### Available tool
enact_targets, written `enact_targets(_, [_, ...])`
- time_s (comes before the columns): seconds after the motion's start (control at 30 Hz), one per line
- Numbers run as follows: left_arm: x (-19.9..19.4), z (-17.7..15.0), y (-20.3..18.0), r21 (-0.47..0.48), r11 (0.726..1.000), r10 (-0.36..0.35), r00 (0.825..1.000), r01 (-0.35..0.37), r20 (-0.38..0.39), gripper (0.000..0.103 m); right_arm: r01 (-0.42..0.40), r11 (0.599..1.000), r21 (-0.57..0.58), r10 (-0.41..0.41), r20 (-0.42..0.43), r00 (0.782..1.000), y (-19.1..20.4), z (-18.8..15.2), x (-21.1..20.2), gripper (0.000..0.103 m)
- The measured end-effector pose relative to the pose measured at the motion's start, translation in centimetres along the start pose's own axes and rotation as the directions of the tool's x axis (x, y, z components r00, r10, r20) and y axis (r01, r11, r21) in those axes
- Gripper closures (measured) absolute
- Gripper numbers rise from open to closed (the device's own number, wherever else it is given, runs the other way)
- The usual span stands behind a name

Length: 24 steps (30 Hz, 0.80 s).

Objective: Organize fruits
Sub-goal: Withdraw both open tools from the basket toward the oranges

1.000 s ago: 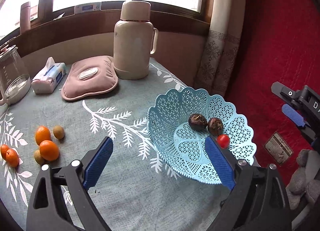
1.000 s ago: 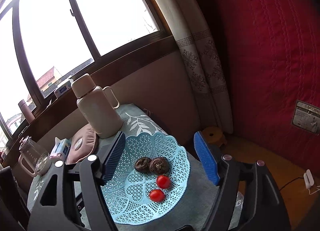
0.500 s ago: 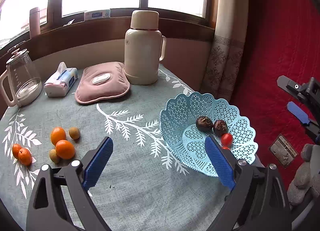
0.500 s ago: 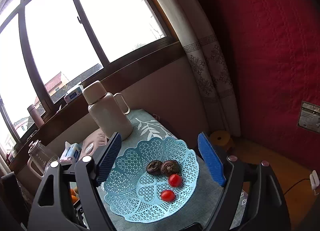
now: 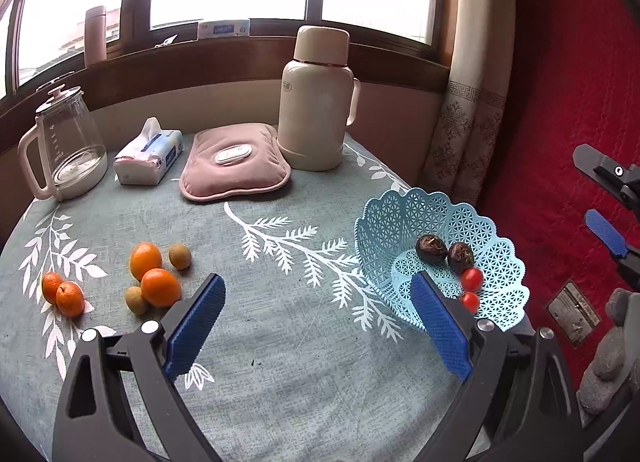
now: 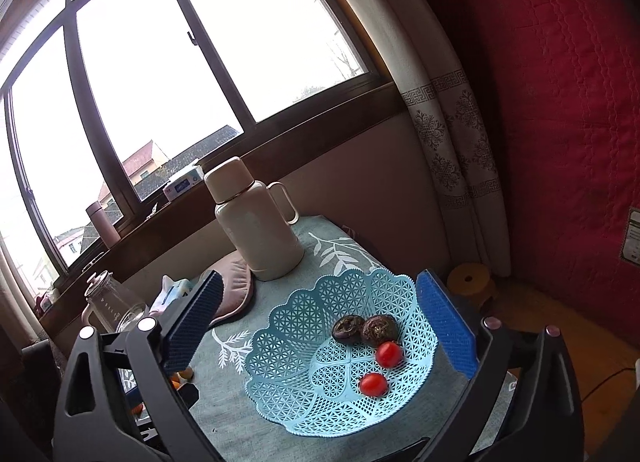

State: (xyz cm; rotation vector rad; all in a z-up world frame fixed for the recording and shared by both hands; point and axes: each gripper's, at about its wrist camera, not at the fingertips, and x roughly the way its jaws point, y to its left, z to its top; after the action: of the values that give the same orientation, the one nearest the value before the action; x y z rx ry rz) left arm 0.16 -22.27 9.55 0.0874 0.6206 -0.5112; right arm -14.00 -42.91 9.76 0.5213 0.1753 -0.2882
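Basket [image 6: 304,346] sits upright holding fruit; right tool [image 6: 320,326] opening, empty; left tool [image 5: 316,326] released.

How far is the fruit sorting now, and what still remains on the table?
Done: two dark fruits and two cherry tomatoes lie in the blue basket. In hand: nothing; the left gripper is open, the right gripper is opening, empty. Left: the oranges and small green fruits.
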Motion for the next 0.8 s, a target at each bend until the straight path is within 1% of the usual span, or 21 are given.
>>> enact_targets(0.1, [-0.3,-0.2,0.8,-0.016,1.000,0.012,1.000,-0.012,0.006,0.007,-0.026,1.000,0.002,0.026,-0.032,0.999,0.4,-0.4,0.5,0.003])
enact_targets(0.27, [-0.6,-0.4,2.5,-0.049,0.998,0.029,1.000,-0.029,0.004,0.007,-0.037,0.999,-0.015,0.036,-0.058,0.998,1.1,-1.0,1.0,0.003])
enact_targets(0.8, [-1.3,-0.9,6.6,-0.128,0.988,0.087,0.996,-0.087,-0.003,0.007,-0.048,0.998,-0.037,0.045,-0.080,0.996,1.9,-1.8,1.3,0.003])
